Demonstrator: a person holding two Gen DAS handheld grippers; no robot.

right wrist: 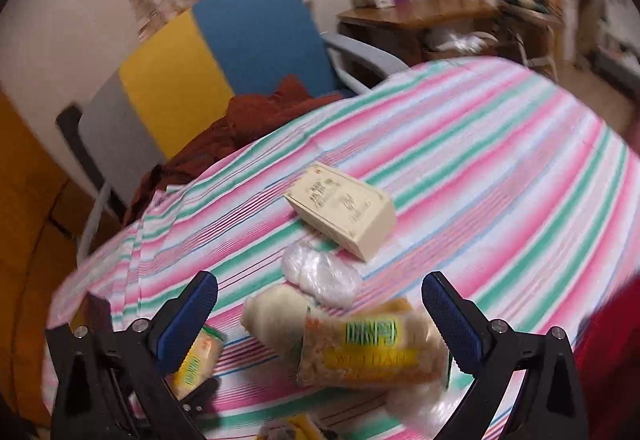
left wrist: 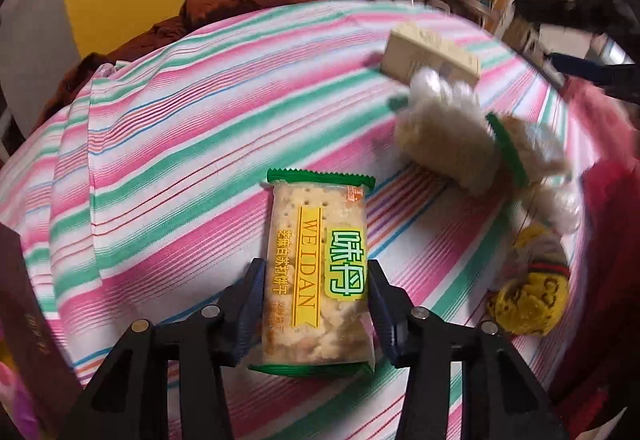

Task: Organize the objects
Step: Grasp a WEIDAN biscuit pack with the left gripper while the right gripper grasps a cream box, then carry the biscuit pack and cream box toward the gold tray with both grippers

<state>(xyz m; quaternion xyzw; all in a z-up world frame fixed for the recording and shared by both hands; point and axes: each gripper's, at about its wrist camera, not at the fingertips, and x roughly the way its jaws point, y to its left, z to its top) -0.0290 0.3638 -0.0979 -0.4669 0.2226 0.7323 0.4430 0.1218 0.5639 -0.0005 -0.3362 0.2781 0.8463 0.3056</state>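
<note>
— How is the left gripper (left wrist: 316, 292) seen?
— It is closed narrowly on a green-edged cracker packet (left wrist: 316, 272), which is clamped at both long sides above the striped cloth (left wrist: 180, 168). The packet's lower end is partly covered by the fingers.

— And the right gripper (right wrist: 320, 320)?
— Its jaws are spread wide, and nothing is pressed by the pads. A second cracker packet (right wrist: 372, 352) is seen beneath them, on the cloth, blurred; its lettering can hardly be read.

— What else can be made out?
— A cream box (right wrist: 344, 212) is lain further back, with a crumpled clear wrapper (right wrist: 320, 276) just beside it. A yellow item (left wrist: 528, 300) is smeared by motion and cannot be identified. A dark box (left wrist: 28, 340) is cut off at the left edge.
</note>
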